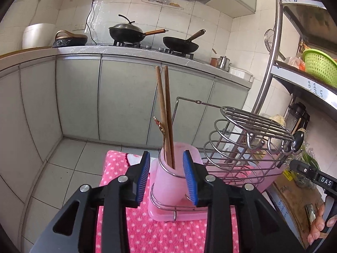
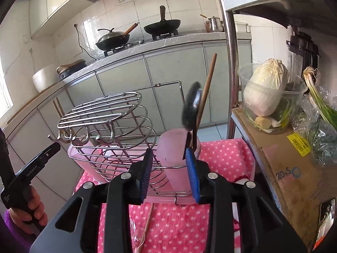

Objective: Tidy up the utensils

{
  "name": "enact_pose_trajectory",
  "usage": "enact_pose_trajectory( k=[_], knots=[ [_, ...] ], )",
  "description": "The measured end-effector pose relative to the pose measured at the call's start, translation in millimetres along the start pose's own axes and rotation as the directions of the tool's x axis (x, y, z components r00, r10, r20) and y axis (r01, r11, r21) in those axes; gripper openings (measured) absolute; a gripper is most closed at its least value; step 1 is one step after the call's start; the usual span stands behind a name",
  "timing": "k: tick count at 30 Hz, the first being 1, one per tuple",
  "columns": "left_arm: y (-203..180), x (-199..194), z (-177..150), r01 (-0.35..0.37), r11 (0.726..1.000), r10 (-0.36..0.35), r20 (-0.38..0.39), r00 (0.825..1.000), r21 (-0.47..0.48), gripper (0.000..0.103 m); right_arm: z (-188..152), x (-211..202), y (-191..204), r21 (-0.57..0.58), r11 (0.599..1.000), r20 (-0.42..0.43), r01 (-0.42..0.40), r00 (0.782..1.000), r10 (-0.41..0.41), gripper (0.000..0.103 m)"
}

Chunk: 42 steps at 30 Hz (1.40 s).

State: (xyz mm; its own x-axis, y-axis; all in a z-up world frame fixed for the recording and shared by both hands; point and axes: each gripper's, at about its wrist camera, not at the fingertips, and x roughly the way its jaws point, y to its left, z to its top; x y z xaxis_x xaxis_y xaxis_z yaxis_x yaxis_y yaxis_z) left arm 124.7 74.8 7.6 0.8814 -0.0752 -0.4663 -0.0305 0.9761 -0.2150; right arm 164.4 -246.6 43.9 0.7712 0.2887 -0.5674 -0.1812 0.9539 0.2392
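My left gripper [image 1: 168, 177] is spread, holding nothing, just before the pink cup [image 1: 168, 181] where two chopsticks [image 1: 165, 113] stand. My right gripper [image 2: 169, 175] gapes empty, too.

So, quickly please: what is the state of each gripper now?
Left gripper: open, holding nothing; jaws stand either side of the pink cup.
Right gripper: open, holding nothing.

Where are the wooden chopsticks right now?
In the left wrist view, the chopsticks stand upright in the pink cup at the wire rack's left end, just beyond the open left gripper.
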Motion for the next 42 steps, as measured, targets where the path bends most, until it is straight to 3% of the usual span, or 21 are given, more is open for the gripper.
enact_pose_trajectory(
  k=[6,9,12,17,21,24,28,31,32,36,39,42],
  knots=[
    [2.1,-17.6,-27.0,0.049,0.999,-0.051,-0.105,0.993,-0.024,0.031,-35.8,-23.6,-3.7,0.056,0.998,-0.047,-0.042,0.998,0.044,0.033],
    [-3.6,-14.5,-46.9,0.115,0.992,-0.123,-0.21,0.97,-0.052,0.031,-53.4,-21.1,-4.5,0.093,0.994,-0.113,-0.061,0.991,0.071,0.033],
    [-12.0,-1.7,-70.4,0.193,0.975,-0.22,-0.33,0.918,-0.113,0.031,-70.0,-19.6,-3.6,0.116,0.991,-0.162,-0.07,0.983,0.089,0.033],
    [-27.1,32.8,-108.7,0.218,0.951,-0.303,-0.511,0.805,-0.219,0.031,-86.2,-22.8,-6.3,0.164,0.983,-0.204,-0.084,0.972,0.117,0.033],
    [-41.4,52.5,-130.3,0.197,0.957,-0.285,-0.581,0.762,-0.212,0.031,-91.5,-31.1,-8.7,0.184,0.98,-0.205,-0.075,0.972,0.113,0.033],
    [-49.6,64.4,-141.9,0.17,0.969,-0.244,-0.614,0.751,-0.178,0.03,-91.8,-33.1,-11.5,0.194,0.978,-0.206,-0.082,0.971,0.122,0.033],
    [-53.2,79.2,-152.7,0.156,0.966,-0.254,-0.638,0.727,-0.206,0.026,-91.5,-25.9,-8.0,0.163,0.983,-0.228,-0.085,0.966,0.121,0.033],
    [-53.0,85.8,-157.0,0.156,0.963,-0.261,-0.637,0.725,-0.217,0.017,-92.7,-16.9,-4.7,0.147,0.985,-0.245,-0.091,0.961,0.126,0.033],
    [-52.8,87.6,-158.0,0.162,0.961,-0.269,-0.637,0.723,-0.223,0.008,-93.4,-11.9,-3.4,0.147,0.984,-0.255,-0.098,0.958,0.134,0.033],
    [-43.5,88.6,-155.9,0.157,0.951,-0.296,-0.631,0.717,-0.268,0.006,-98.0,4.0,0.5,0.142,0.984,-0.295,-0.105,0.945,0.144,0.033],
    [-32.5,83.9,-148.7,0.153,0.944,-0.308,-0.615,0.726,-0.293,0.006,-104.0,12.4,6.3,0.138,0.983,-0.327,-0.123,0.931,0.163,0.033],
    [-21.4,74.2,-138.6,0.154,0.945,-0.303,-0.59,0.749,-0.289,0.006,-111.6,18.1,17.3,0.135,0.98,-0.365,-0.148,0.912,0.188,0.033]
  ],
)
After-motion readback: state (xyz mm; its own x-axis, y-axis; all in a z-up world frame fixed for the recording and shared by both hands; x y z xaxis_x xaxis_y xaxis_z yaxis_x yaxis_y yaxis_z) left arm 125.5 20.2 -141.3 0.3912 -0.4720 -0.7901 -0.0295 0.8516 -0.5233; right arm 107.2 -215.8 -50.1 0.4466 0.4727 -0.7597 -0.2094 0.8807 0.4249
